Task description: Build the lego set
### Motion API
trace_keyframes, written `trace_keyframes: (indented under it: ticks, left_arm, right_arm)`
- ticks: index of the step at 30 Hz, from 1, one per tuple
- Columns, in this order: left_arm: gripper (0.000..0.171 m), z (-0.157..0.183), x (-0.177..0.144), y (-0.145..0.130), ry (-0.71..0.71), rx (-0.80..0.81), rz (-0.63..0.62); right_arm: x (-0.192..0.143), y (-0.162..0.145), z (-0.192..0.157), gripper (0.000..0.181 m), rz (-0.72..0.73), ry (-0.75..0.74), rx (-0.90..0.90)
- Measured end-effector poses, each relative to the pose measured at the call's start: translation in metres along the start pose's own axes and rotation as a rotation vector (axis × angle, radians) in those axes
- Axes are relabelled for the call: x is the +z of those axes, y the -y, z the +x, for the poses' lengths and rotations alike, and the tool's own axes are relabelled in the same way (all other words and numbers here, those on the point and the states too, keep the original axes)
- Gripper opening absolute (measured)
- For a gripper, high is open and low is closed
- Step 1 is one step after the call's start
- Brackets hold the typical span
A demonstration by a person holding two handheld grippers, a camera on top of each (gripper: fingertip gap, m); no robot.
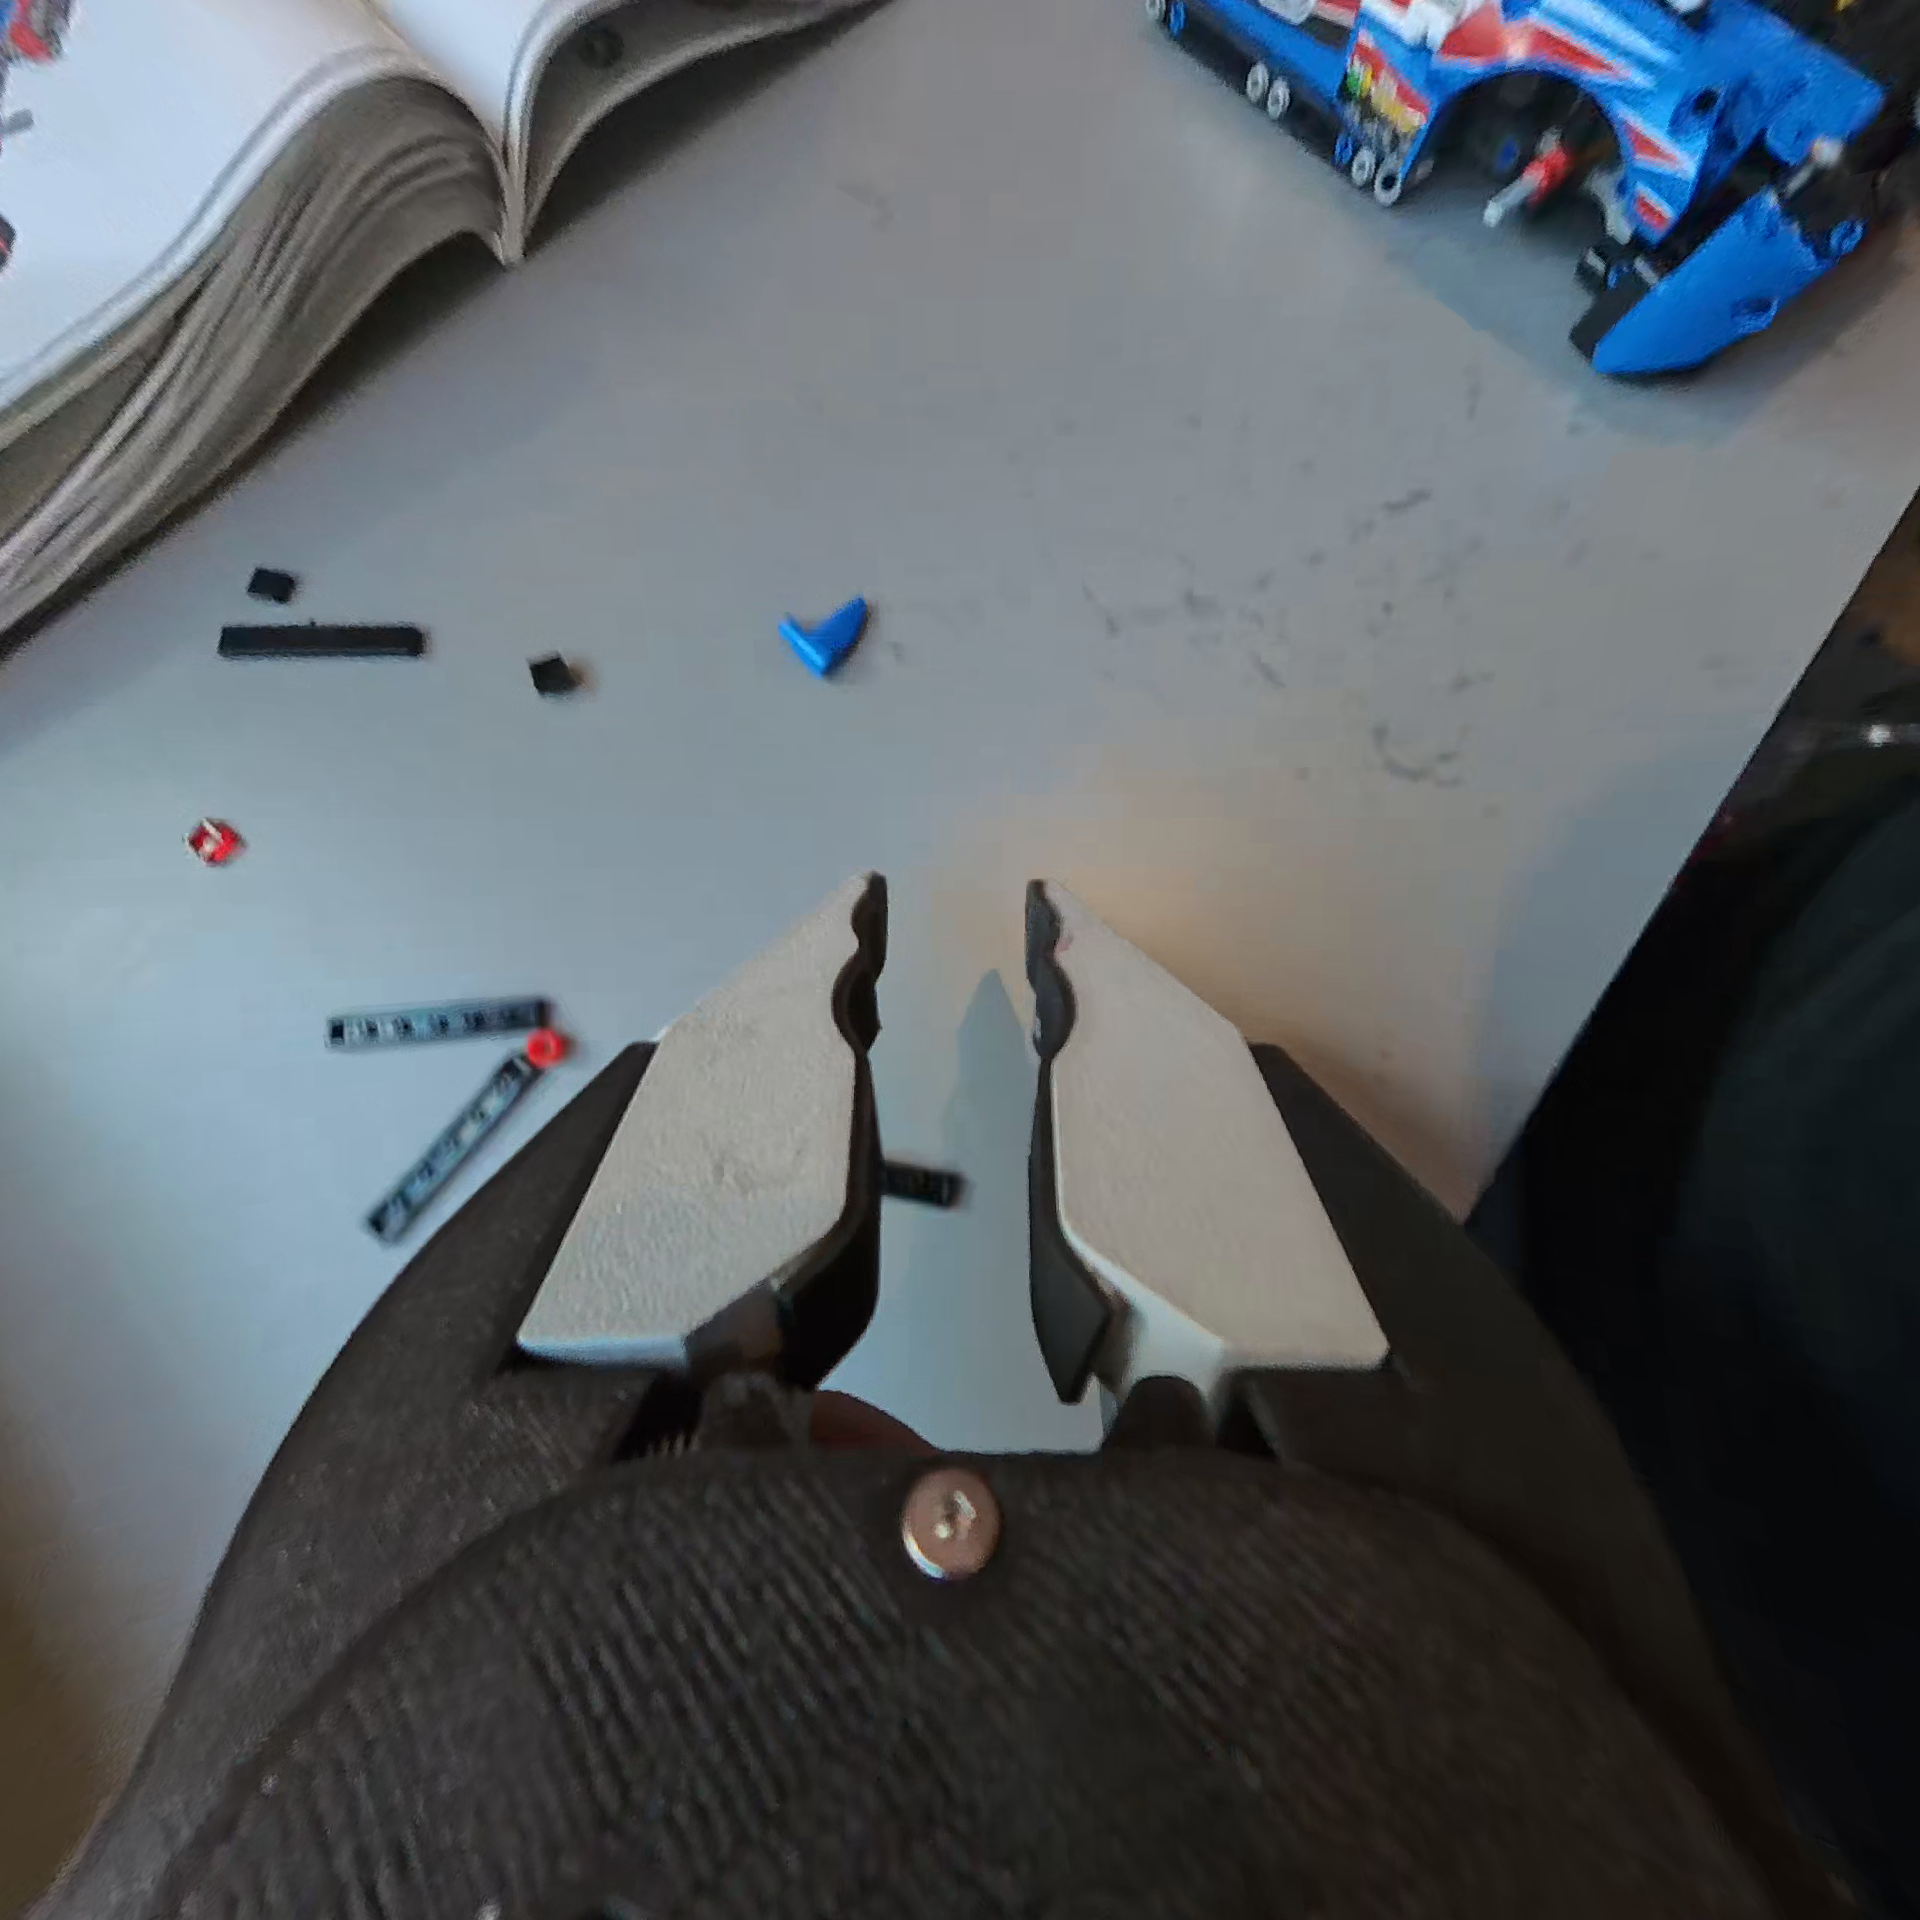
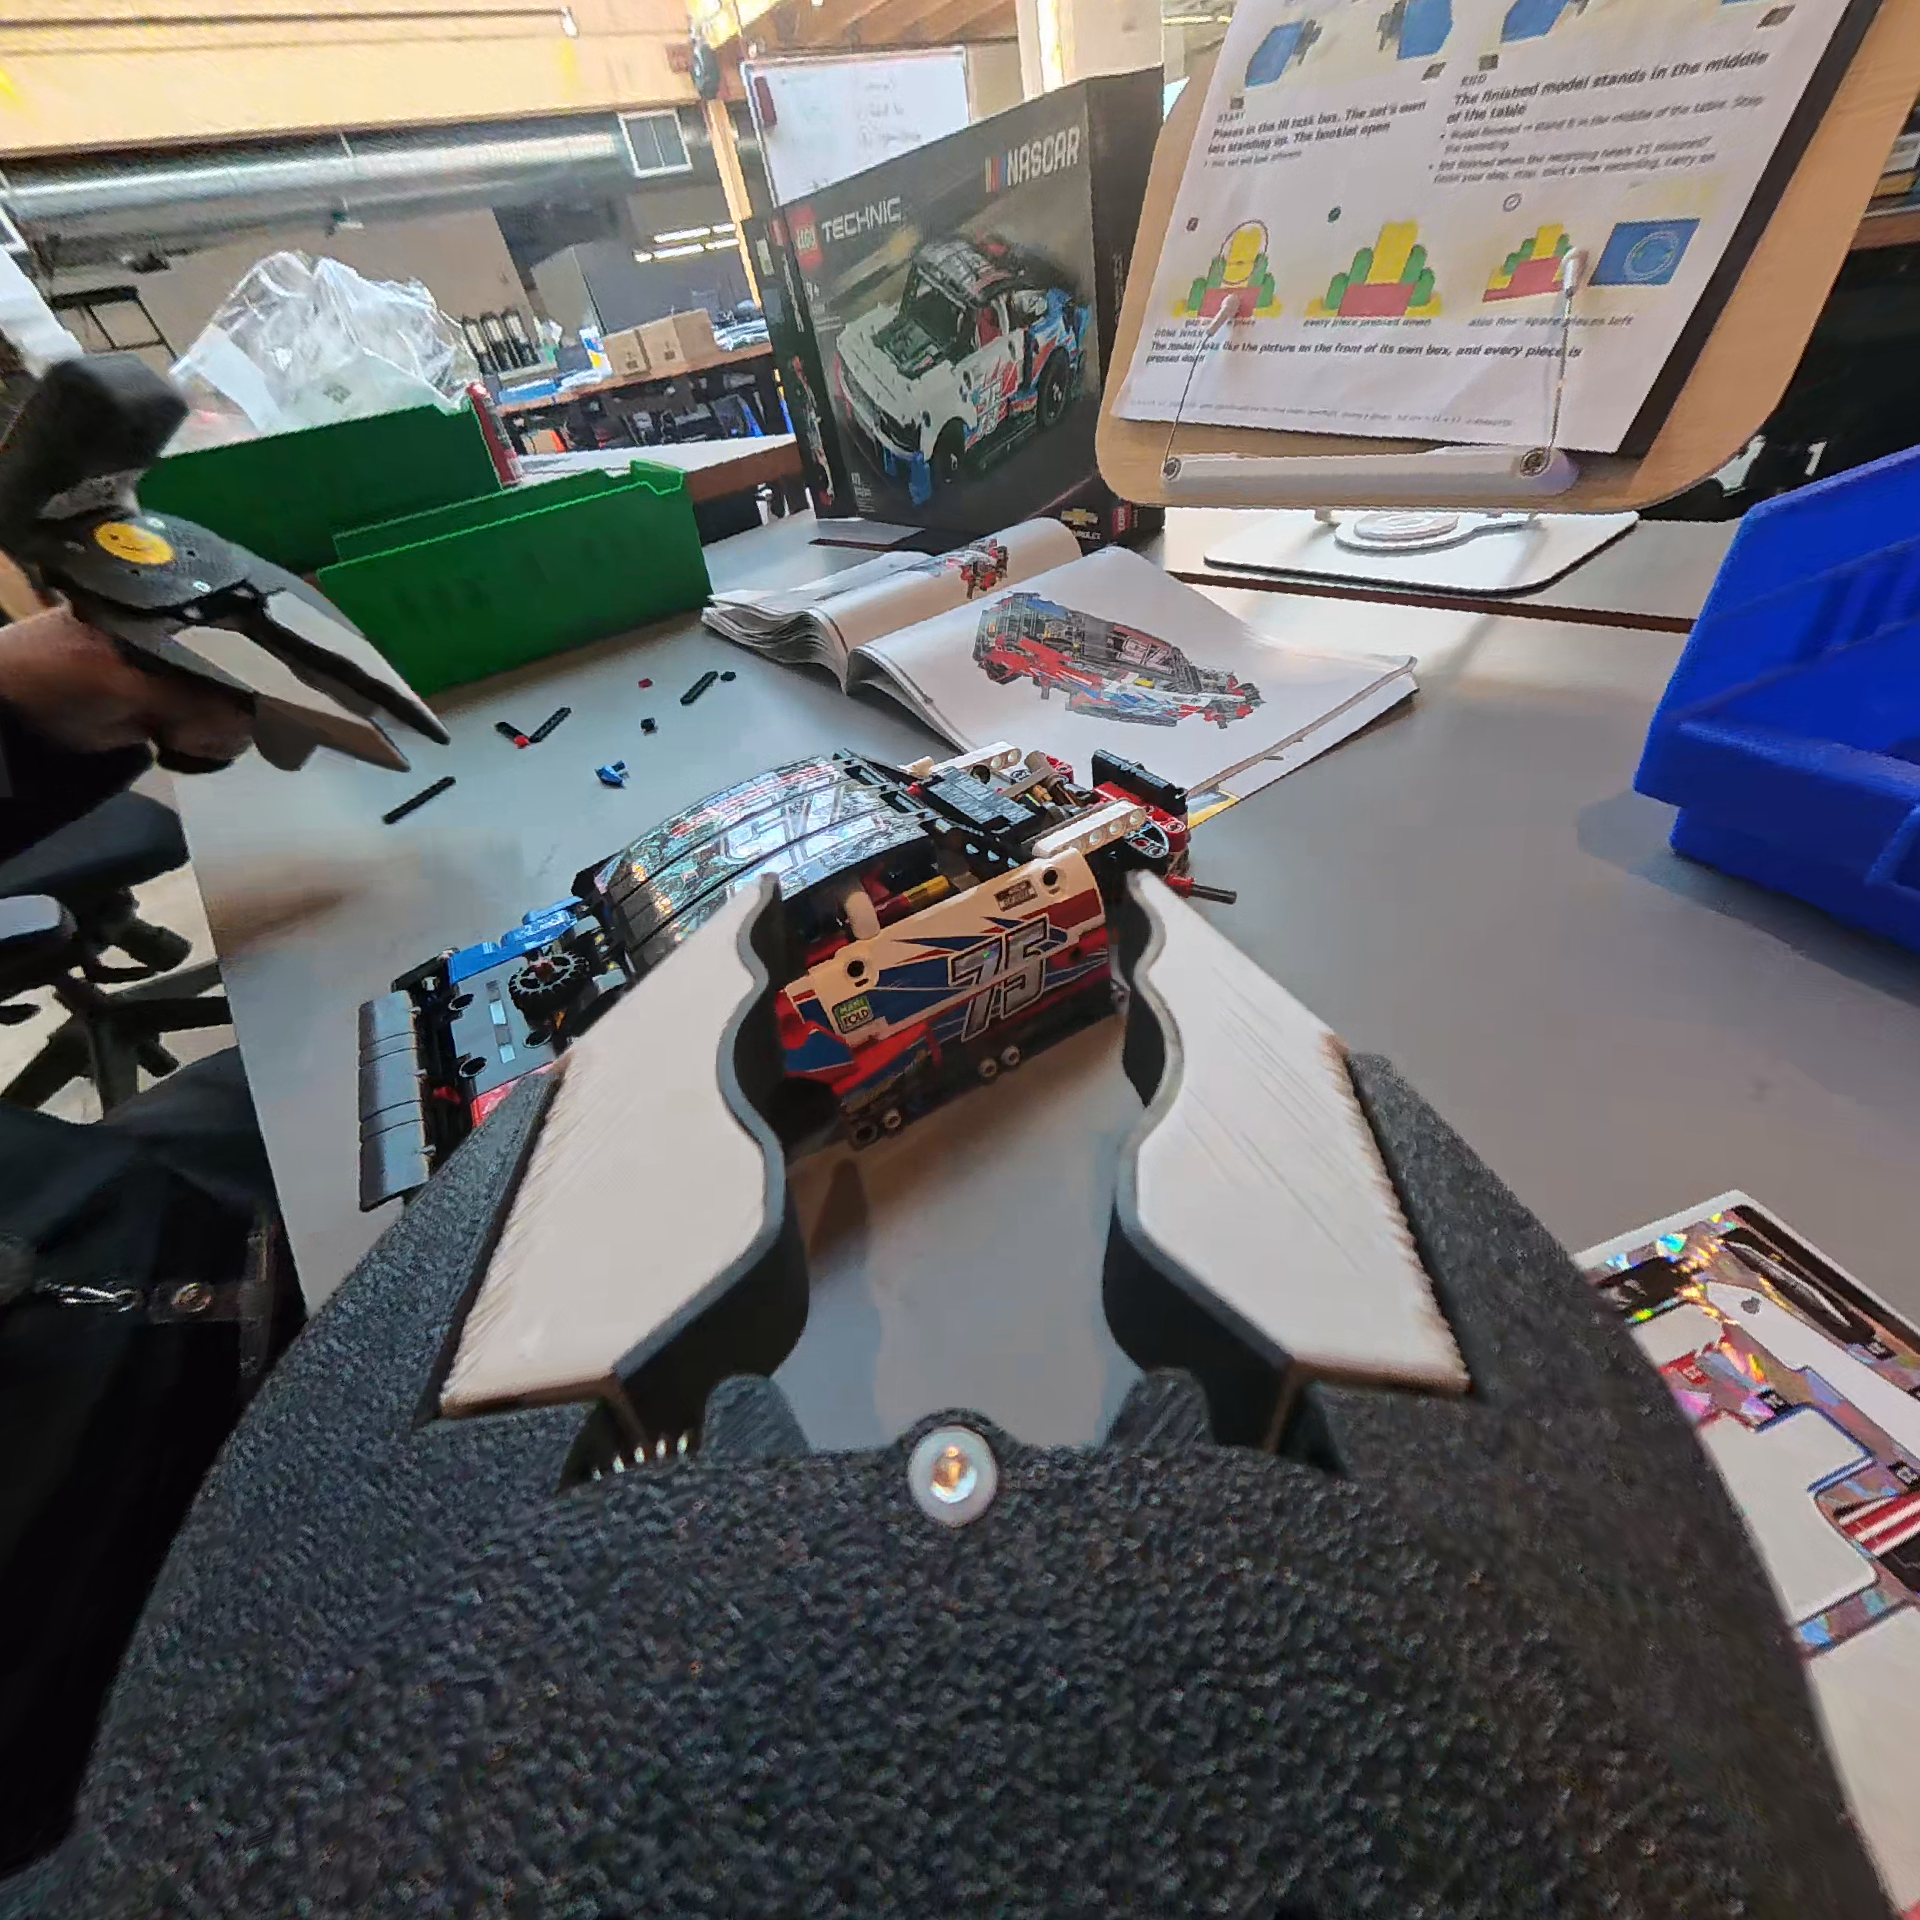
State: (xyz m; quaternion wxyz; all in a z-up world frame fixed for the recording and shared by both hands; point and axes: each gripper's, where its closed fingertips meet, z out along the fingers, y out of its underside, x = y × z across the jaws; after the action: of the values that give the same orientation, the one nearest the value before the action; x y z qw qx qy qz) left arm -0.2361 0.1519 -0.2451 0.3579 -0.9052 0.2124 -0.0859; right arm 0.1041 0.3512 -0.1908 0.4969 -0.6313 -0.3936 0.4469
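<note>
Hovering hand-held gripper point(image 1: 956, 883), jaws apart

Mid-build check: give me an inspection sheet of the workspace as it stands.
Surface: grey table, scuffed.
Job's things: part-built car model; open instruction booklet; loose black beams, blue angled piece, red pins.
Clutter: green bins, blue bin, sticker sheet, set box.
Grippers: left tongs open, empty; right tongs open, empty, facing the car.
Cables: nothing seen.
Surroundings: document stand, office chair.
</note>
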Motion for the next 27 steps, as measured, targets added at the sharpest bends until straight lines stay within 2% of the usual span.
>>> trace_keyframes:
  ticks: [3, 7, 9, 13, 16, 18, 21, 25, 27]
  left_arm:
    - [0.021, -0.014, 0.026, 0.019, -0.006, 0.034, -0.011]
    - [0.021, -0.033, 0.059, 0.021, -0.028, 0.042, -0.063]
    - [0.023, -0.040, 0.064, 0.021, -0.026, 0.064, -0.080]
    - [0.028, -0.035, 0.067, 0.028, -0.107, 0.126, -0.075]
    - [0.032, -0.034, 0.073, 0.028, -0.116, 0.149, -0.118]
    - [0.030, -0.033, 0.078, 0.025, -0.110, 0.144, -0.152]
    - [0.021, -0.029, 0.081, 0.028, -0.108, 0.129, -0.129]
    - [0.017, -0.018, 0.079, 0.027, -0.121, 0.153, -0.122]
    - [0.017, -0.015, 0.075, 0.023, -0.119, 0.168, -0.127]
  right_arm:
    - [0.001, -0.001, 0.001, 0.064, -0.005, -0.033, -0.031]
    - [0.001, 0.001, -0.001, 0.065, 0.002, -0.087, -0.054]
    - [0.002, 0.007, -0.028, 0.066, 0.009, -0.025, -0.029]
    - [0.019, -0.004, -0.080, 0.063, -0.236, -0.001, -0.113]
    - [0.045, -0.012, -0.126, 0.042, -0.346, 0.061, -0.197]
    - [0.063, -0.018, -0.147, 0.042, -0.431, 0.075, -0.295]
    - [0.091, -0.031, -0.178, 0.042, -0.536, 0.141, -0.380]
    - [0.107, -0.070, -0.176, 0.044, -0.795, 0.114, -0.550]
    - [0.101, -0.087, -0.172, 0.036, -0.919, 0.113, -0.591]
